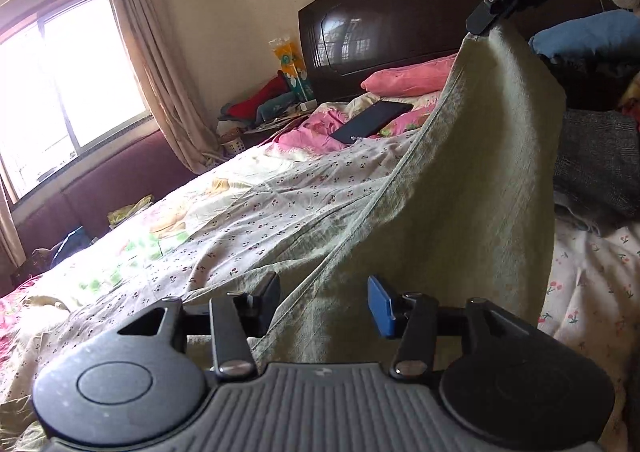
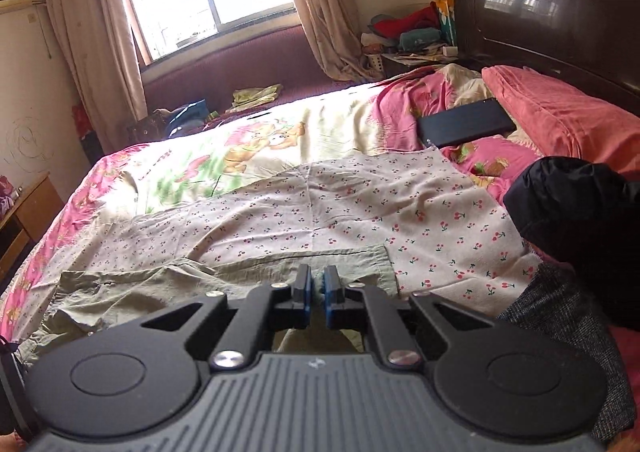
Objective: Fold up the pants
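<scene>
Right gripper (image 2: 316, 288) clamped on a pinch of the olive-green pants (image 1: 472, 180), lifting one corner to upper right of the left wrist view; the rest drapes down onto the cherry-print sheet (image 2: 360, 204). Left gripper (image 1: 324, 304) fingers spread, pants fabric between them, not pinched.

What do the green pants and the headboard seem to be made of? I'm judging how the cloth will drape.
Green pants: thin woven cloth, probably cotton or linen, matte; fine wrinkles, hanging limply from the right gripper.
Headboard: dark wood or veneer, glossy; it mirrors the window.
</scene>
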`<state>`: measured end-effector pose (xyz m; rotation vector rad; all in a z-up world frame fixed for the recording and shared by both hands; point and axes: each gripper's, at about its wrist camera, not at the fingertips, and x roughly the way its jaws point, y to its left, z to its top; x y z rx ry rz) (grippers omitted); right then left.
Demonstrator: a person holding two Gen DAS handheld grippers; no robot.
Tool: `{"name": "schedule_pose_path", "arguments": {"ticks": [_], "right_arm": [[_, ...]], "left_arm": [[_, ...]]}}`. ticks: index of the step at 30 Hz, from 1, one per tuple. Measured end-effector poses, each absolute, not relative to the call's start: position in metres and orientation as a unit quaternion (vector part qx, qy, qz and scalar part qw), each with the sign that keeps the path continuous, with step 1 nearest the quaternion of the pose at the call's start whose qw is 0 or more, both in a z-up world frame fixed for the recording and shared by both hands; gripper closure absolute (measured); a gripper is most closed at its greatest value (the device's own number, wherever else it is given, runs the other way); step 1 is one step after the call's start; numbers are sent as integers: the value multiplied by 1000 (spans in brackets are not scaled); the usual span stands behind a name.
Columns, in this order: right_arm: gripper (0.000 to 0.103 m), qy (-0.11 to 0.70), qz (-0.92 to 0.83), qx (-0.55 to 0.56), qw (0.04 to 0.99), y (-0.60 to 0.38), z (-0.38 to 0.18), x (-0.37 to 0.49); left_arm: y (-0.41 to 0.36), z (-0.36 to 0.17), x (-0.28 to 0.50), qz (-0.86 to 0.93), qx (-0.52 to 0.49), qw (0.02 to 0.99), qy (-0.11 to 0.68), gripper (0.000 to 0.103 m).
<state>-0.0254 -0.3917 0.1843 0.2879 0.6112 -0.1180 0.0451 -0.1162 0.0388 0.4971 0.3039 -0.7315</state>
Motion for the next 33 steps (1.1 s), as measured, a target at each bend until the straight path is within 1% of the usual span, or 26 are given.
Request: {"name": "schedule_pose_path", "arguments": {"ticks": [2, 3, 5, 6, 7, 8, 9, 12, 14, 16, 18, 20, 21, 22, 24, 25, 26, 27, 29, 30, 32, 33], "right_arm": [[94, 315, -79, 124, 938, -395, 163, -6], [87, 322, -93, 120, 934, -399, 149, 5], [80, 347, -153, 86, 921, -412, 99, 38], [79, 357, -171, 80, 915, -419, 80, 49], [82, 373, -187, 66, 906, -424, 61, 59], [82, 385, -204, 64, 898, -426, 51, 64], [80, 383, -211, 71, 896, -427, 48, 62], [81, 355, -191, 65, 913, -411, 57, 33], [78, 354, -171, 68, 917, -394, 63, 7], [71, 363, -175, 100, 910, -387, 59, -17], [70, 381, -175, 150, 895, -387, 48, -34], [64, 381, -178, 220, 881, -390, 30, -50], [55, 377, -182, 249, 874, -393, 22, -53], [49, 371, -185, 279, 866, -396, 14, -54], [50, 357, -187, 350, 846, -402, -5, -53], [65, 349, -191, 366, 841, -404, -9, -52], [84, 344, -197, 366, 842, -406, -9, -51], [99, 343, -205, 369, 839, -408, -8, -51], [101, 325, -217, 389, 834, -419, 0, -61], [102, 324, -231, 377, 836, -421, 5, -64], [102, 344, -234, 362, 834, -422, 5, -64], [99, 360, -243, 345, 832, -417, 5, -61]], "left_arm": [[-126, 26, 53, -356, 250, 886, 162, 35], [-134, 16, 59, -355, 257, 882, 172, 35], [-147, 0, 67, -343, 279, 877, 187, 35], [-150, -5, 68, -335, 293, 875, 192, 35], [-151, -8, 67, -328, 305, 873, 193, 35], [-147, -9, 63, -323, 314, 873, 186, 35], [-143, -9, 59, -323, 319, 873, 180, 35], [-126, -7, 49, -313, 335, 872, 170, 29], [-112, -9, 42, -305, 338, 873, 178, 29], [-101, -12, 41, -297, 335, 874, 191, 29], [-91, -15, 38, -285, 330, 877, 203, 29], [-86, -18, 37, -283, 325, 877, 214, 29], [-85, -18, 35, -284, 323, 877, 215, 29], [-84, -18, 33, -288, 321, 876, 214, 29], [-85, -18, 32, -296, 319, 875, 214, 29], [-86, -20, 34, -300, 317, 872, 223, 29], [-87, -22, 36, -301, 315, 870, 230, 28], [-86, -23, 38, -301, 308, 871, 235, 28], [-85, -22, 43, -307, 285, 874, 247, 28], [-86, -21, 45, -309, 277, 874, 252, 28], [-86, -19, 47, -310, 268, 876, 253, 28], [-83, -16, 46, -309, 269, 878, 250, 28]]}}
